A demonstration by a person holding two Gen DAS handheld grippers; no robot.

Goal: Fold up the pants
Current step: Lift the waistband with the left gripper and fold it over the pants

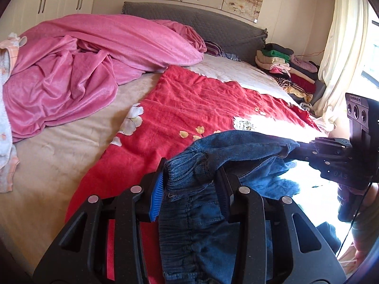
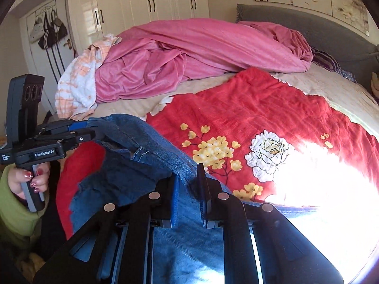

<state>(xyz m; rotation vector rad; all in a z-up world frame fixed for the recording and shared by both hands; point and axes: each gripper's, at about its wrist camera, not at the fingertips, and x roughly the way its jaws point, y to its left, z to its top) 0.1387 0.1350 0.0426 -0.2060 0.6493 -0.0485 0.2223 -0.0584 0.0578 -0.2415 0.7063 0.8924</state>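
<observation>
Blue denim pants [image 1: 236, 146] hang stretched between my two grippers above a red flowered blanket [image 1: 189, 108]. In the left wrist view my left gripper [image 1: 190, 184] is shut on the gathered elastic waistband, which fills the gap between its pads. My right gripper [image 1: 299, 148] reaches in from the right and pinches the far end of the same edge. In the right wrist view the right gripper [image 2: 189, 191] is shut on a fold of the pants [image 2: 142, 142], and the left gripper [image 2: 94, 131] clamps the other corner at the left. A hand [image 2: 28, 177] in a green sleeve holds it.
A crumpled pink blanket [image 1: 94, 54] covers the far left of the bed, against the grey headboard [image 1: 213, 23]. Folded clothes [image 1: 284, 68] are stacked at the far right beside a curtain [image 1: 341, 47]. Strong sunlight washes out the blanket's near right part. A white wardrobe [image 2: 154, 0] stands behind.
</observation>
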